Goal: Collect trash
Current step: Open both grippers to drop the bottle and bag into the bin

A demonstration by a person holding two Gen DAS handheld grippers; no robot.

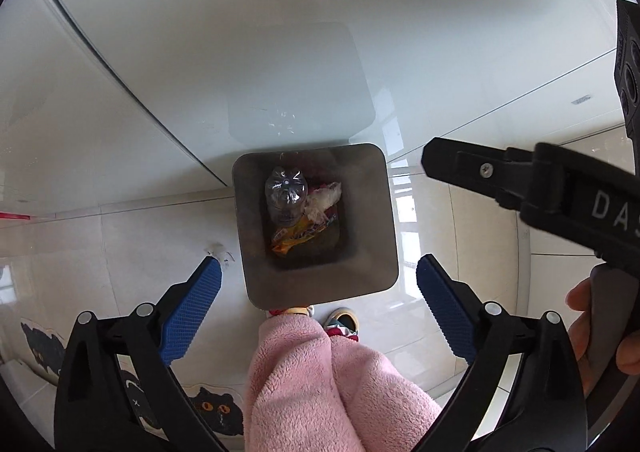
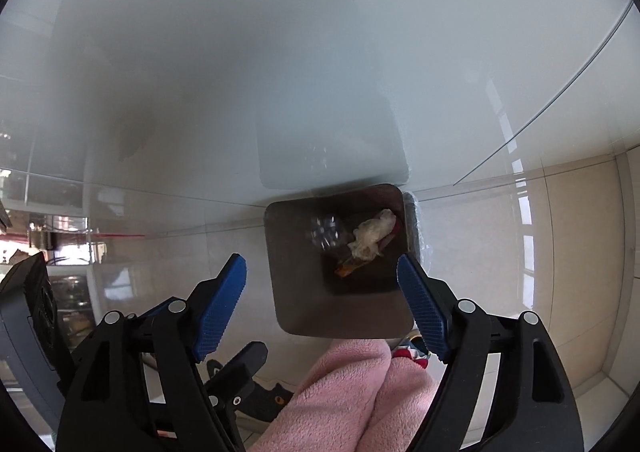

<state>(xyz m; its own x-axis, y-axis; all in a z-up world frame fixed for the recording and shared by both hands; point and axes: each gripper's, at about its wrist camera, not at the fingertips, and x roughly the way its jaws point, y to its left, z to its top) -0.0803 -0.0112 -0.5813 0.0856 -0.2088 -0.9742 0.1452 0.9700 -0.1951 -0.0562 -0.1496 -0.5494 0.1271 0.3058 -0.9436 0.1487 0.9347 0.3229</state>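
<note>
Below both cameras I see a square metal bin (image 1: 316, 280) with rounded corners standing on glossy tiled floor (image 1: 440, 219), its far rim close against a smooth pale wall panel (image 1: 240, 31). Open floor lies on its left and right sides. I hold the left hand-held gripper (image 1: 318, 292) over the bin with jaws spread wide and nothing between the ribbed blue pads (image 1: 192, 308). The right hand-held gripper (image 2: 320, 300) is likewise wide open and empty above the near rim.

Collected trash lies at the bottom: a clear plastic bottle (image 1: 285, 193), base upward, touching a crumpled white tissue (image 1: 325, 199) and an orange wrapper (image 1: 300, 238).

Pink fleece trouser legs (image 1: 320, 384) stand just beside the near rim. Only the left view shows a cat-print mat (image 1: 216, 408) on the floor and the right gripper's black body; only the right view shows a dark sandal (image 2: 260, 400) and glass shelving (image 2: 48, 211) at far left.
</note>
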